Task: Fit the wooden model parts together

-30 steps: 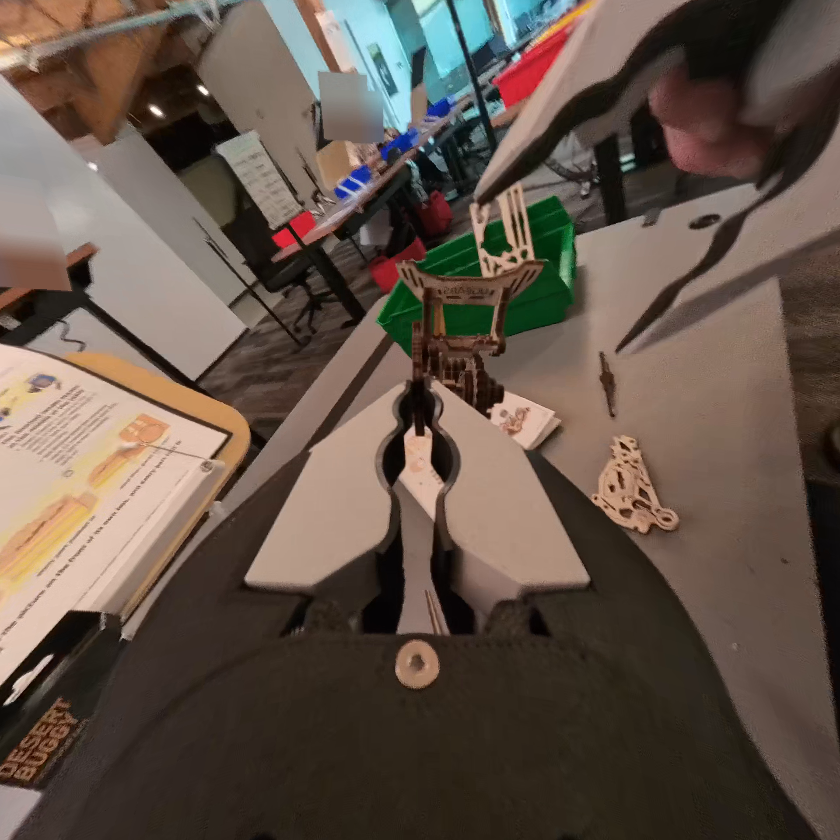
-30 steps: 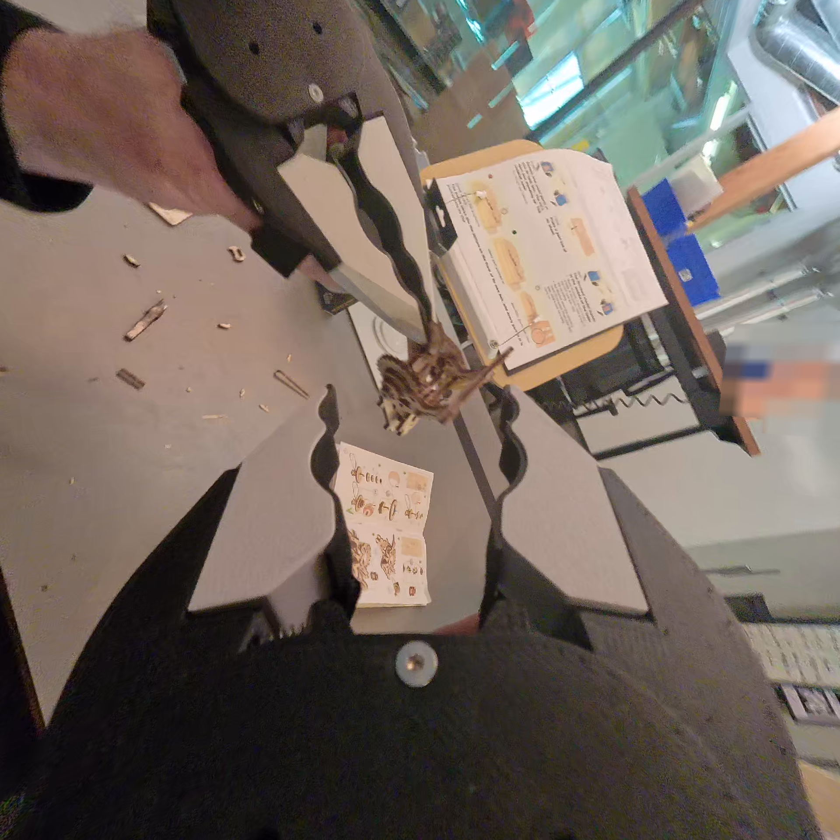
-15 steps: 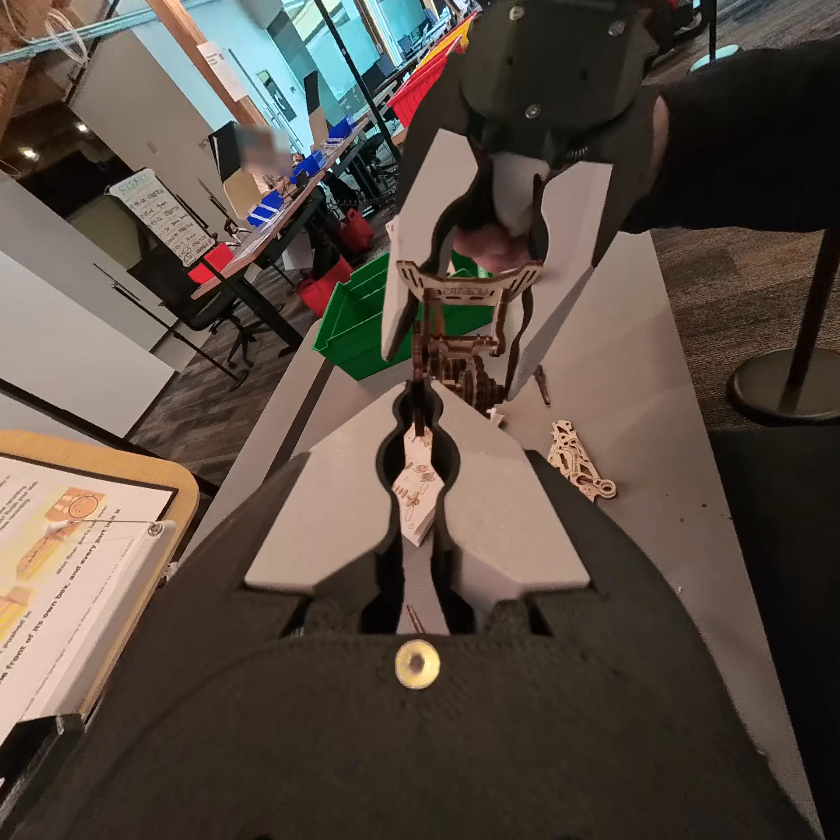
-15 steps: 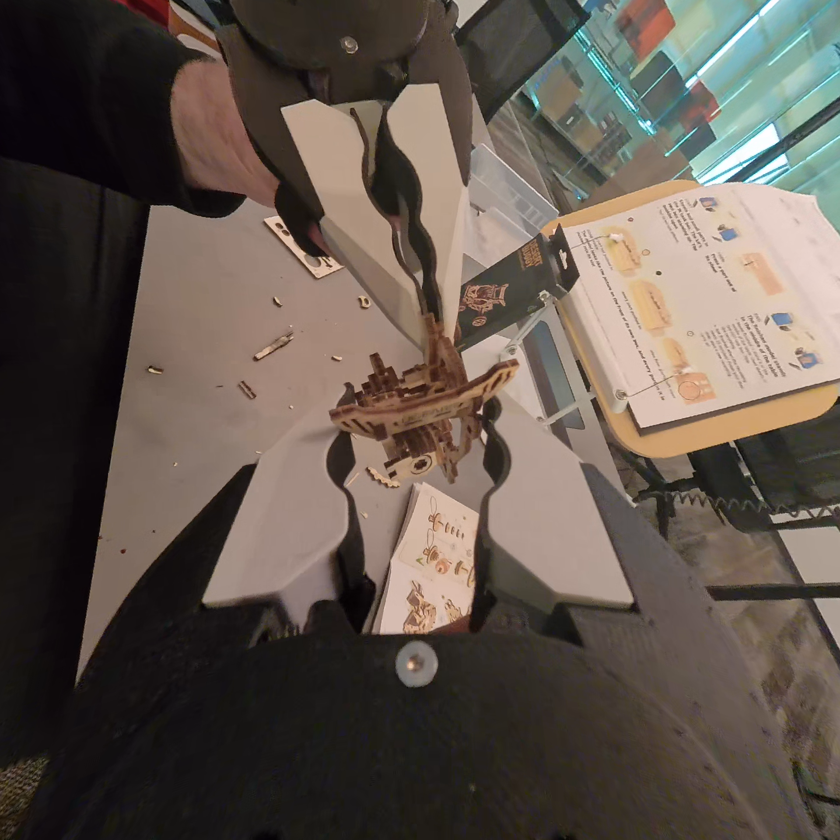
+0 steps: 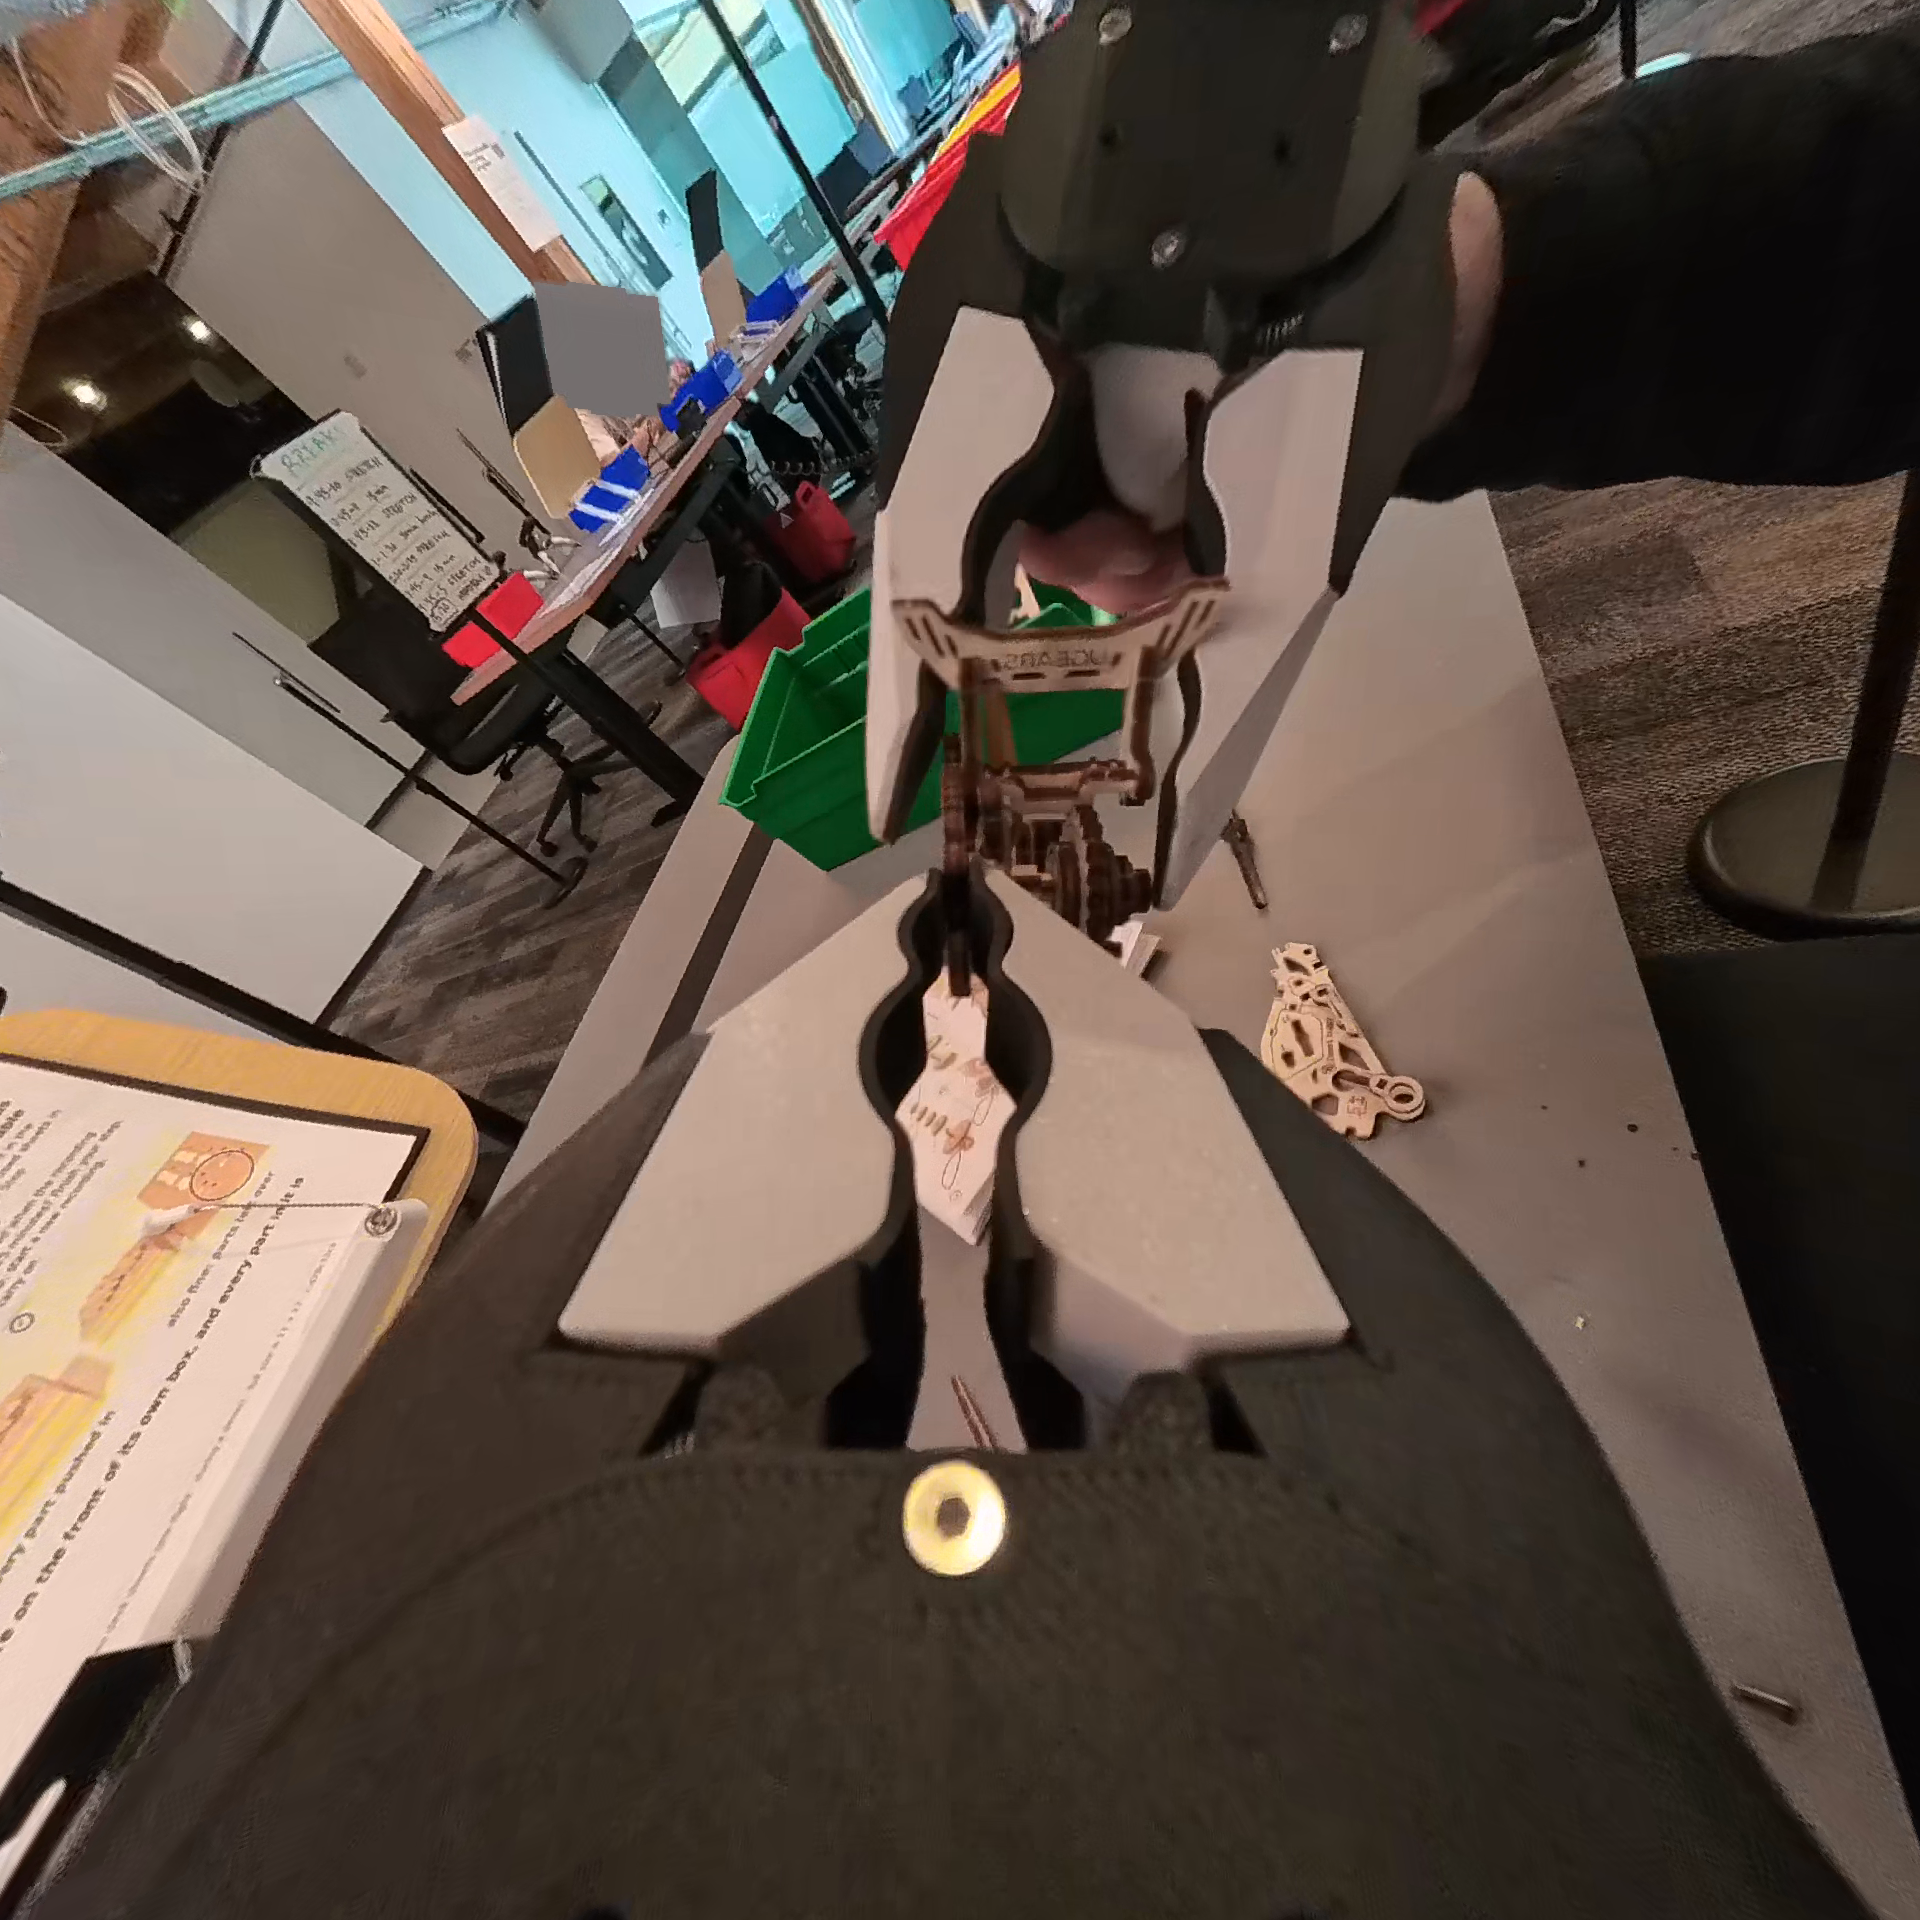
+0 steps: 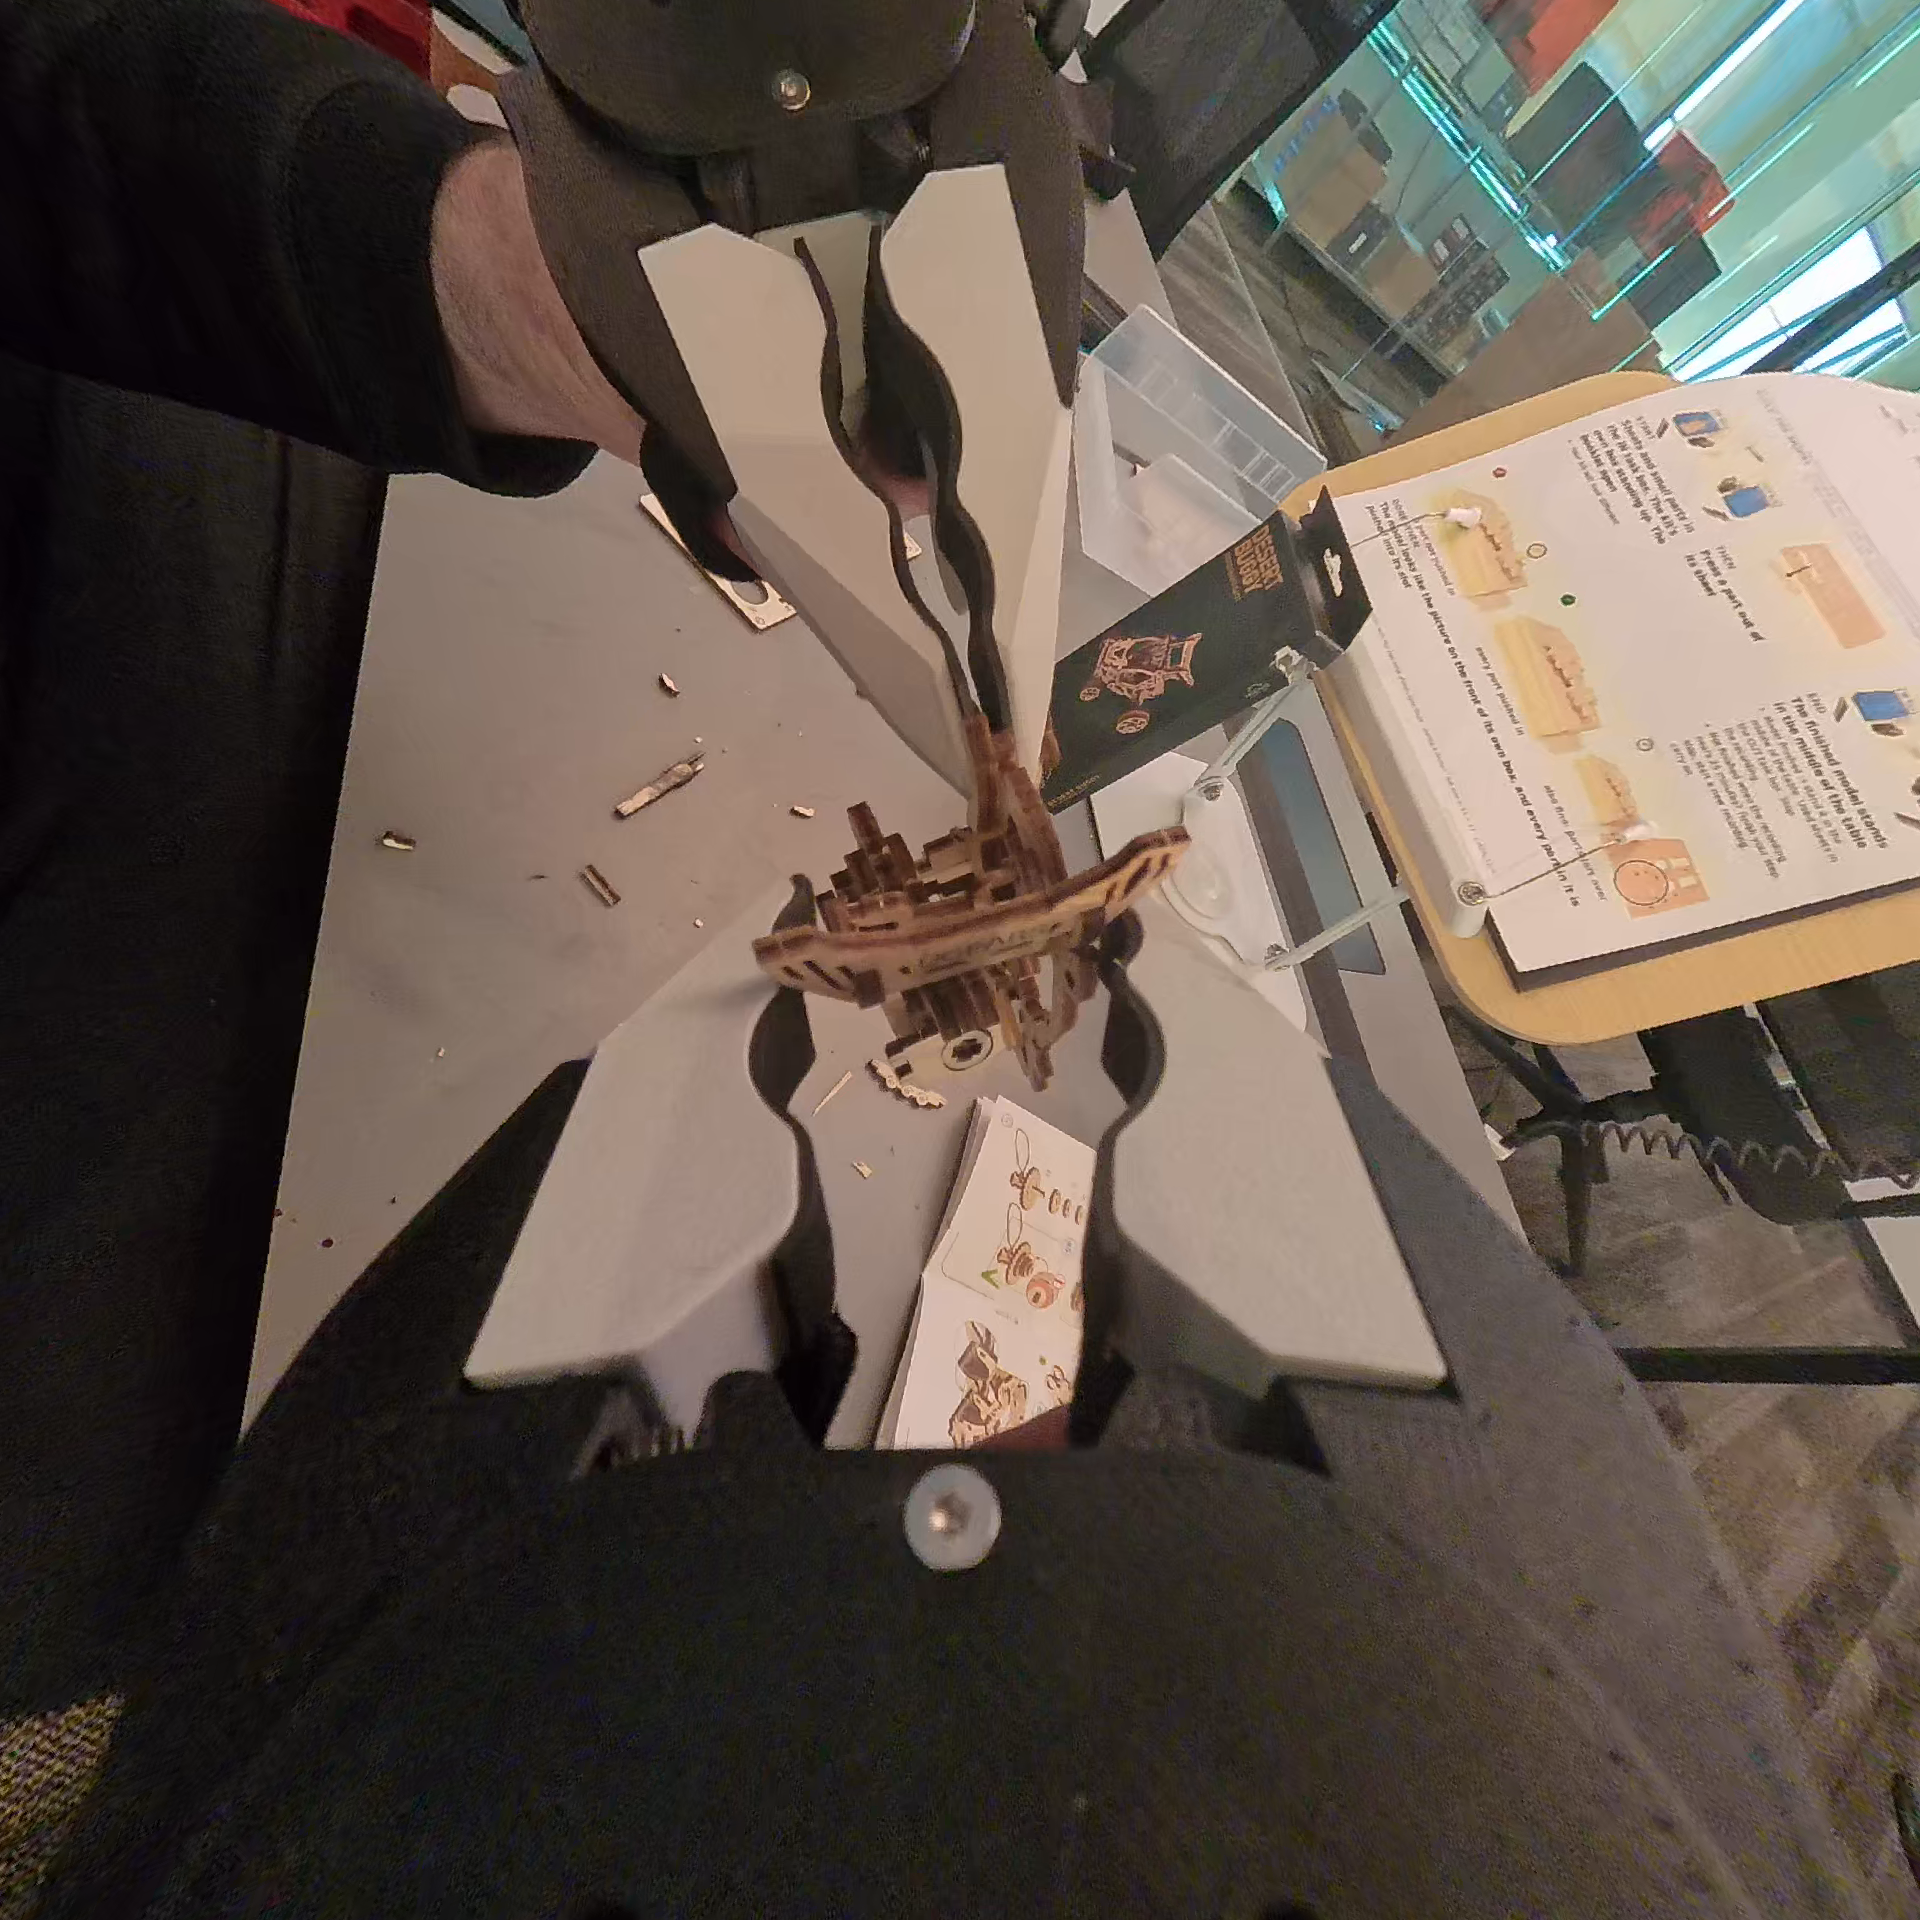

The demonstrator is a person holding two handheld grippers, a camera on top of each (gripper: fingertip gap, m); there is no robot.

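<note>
A partly built wooden model (image 5: 1044,727) with gears and a curved top plate is held off the grey table (image 5: 1455,1195). My left gripper (image 5: 956,888) is shut on a thin plate at the model's lower edge. My right gripper (image 5: 1039,852) faces it from above, open, with its jaws on either side of the curved plate. In the right wrist view the model (image 6: 966,935) spans the gap at my right gripper (image 6: 961,914), and I cannot tell if it touches the fingers. The left gripper (image 6: 982,727) comes down from above, shut on the model.
A loose pale wooden part (image 5: 1335,1049) and a small dark piece (image 5: 1242,873) lie on the table. A booklet (image 6: 1008,1247) lies under the grippers. A green bin (image 5: 821,717), a black box (image 6: 1174,665), a clipboard sheet (image 6: 1662,665) and wood scraps (image 6: 660,784) are nearby. The tips of both grippers are at nearly the same place.
My right gripper has swung round to face the left one and moved in, so its open jaws now straddle the model's curved plate. The left gripper keeps its hold.
</note>
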